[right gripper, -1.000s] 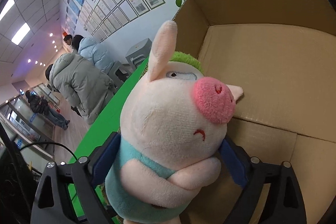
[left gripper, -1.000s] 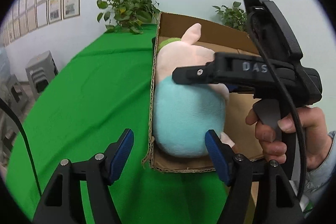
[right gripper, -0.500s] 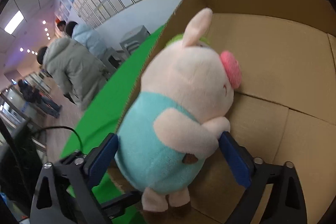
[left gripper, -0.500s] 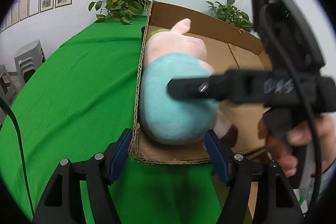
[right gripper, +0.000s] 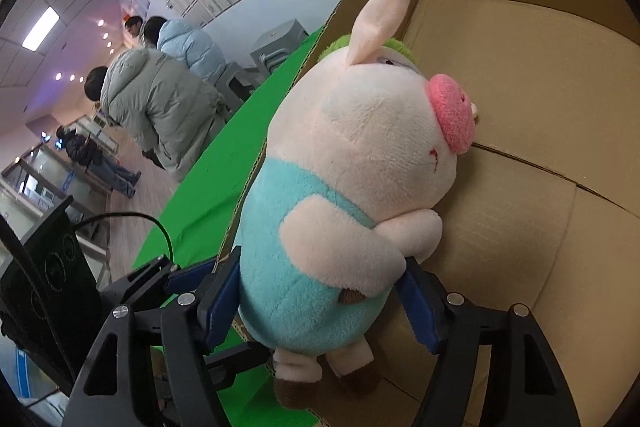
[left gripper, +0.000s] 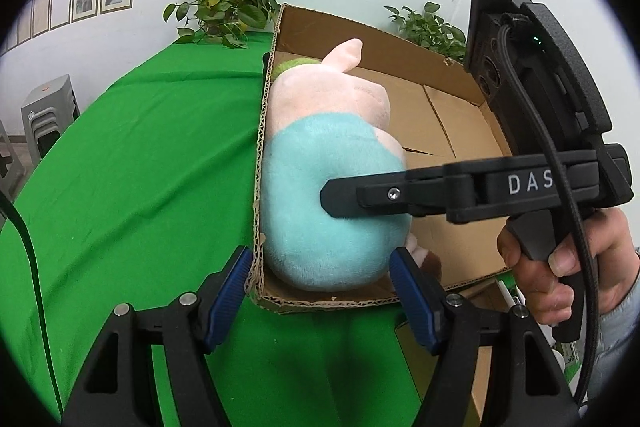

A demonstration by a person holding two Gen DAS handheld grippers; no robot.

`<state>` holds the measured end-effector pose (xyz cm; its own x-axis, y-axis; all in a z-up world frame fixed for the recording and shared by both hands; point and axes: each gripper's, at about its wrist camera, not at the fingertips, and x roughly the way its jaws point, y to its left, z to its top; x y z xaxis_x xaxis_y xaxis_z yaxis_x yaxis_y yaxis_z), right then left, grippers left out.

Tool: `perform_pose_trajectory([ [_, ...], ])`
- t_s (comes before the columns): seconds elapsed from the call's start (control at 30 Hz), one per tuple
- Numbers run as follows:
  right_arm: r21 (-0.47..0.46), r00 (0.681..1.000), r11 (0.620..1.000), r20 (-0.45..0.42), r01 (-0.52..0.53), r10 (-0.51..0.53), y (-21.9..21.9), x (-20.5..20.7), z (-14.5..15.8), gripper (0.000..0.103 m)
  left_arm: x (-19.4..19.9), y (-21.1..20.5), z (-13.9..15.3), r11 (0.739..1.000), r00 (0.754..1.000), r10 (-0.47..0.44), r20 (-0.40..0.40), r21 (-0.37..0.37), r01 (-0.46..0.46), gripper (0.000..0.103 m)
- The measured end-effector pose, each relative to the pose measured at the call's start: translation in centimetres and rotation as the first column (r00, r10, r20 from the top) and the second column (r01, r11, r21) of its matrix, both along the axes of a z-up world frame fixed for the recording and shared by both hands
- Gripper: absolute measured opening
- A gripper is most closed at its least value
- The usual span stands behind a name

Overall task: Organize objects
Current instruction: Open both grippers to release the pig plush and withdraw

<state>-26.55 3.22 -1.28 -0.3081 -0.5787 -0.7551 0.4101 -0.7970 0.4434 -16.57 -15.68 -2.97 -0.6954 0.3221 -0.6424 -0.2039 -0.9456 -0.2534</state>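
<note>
Plush pig sits in the box, right jaws closing around it.

Green-clothed table (left gripper: 132,163) carries an open brown cardboard box (left gripper: 452,131); pink plush pig in teal overalls (right gripper: 340,187) lies inside against the box's left wall. Right gripper (right gripper: 324,307) straddles the pig's belly, jaws closing, pad contact unclear. Left gripper (left gripper: 320,295) hovers just outside the near box edge, released, gripping nothing.

Your plush pig (right gripper: 352,163) has pale pink skin, a turquoise body, a deeper pink snout, brown hooves and a green tuft. Your cardboard box (left gripper: 452,115) is plain tan; your counter (left gripper: 140,167) cloth is vivid green.
</note>
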Motion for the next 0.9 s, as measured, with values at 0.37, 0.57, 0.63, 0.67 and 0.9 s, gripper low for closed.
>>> perform_pose_trajectory([
  [0.37,-0.108,0.989,0.989,-0.096,0.102,-0.112,2.8,1.6,2.8,0.103,1.9,0.7,1.5,0.992,0.995,0.001,-0.096,-0.129,-0.014,0.071],
  [0.57,0.01,0.904,0.945,-0.294,0.327,-0.31,6.1,8.6,7.1,0.103,5.7,1.6,4.4,0.981,0.973,0.046,-0.225,-0.172,-0.086,0.081],
  [0.63,0.022,0.871,0.917,-0.321,0.399,-0.371,8.3,11.7,7.7,0.103,6.8,2.0,5.3,0.977,0.962,0.063,-0.267,-0.178,-0.113,0.082],
  [0.67,0.029,0.849,0.9,-0.348,0.435,-0.399,9.5,13.5,8.0,0.103,7.2,2.3,5.7,0.976,0.957,0.069,-0.281,-0.182,-0.124,0.082],
  [0.9,0.096,0.754,0.823,-0.469,0.561,-0.459,14.2,23.3,7.9,0.103,8.2,4.9,7.2,0.983,0.949,0.075,-0.305,-0.14,-0.122,0.082],
])
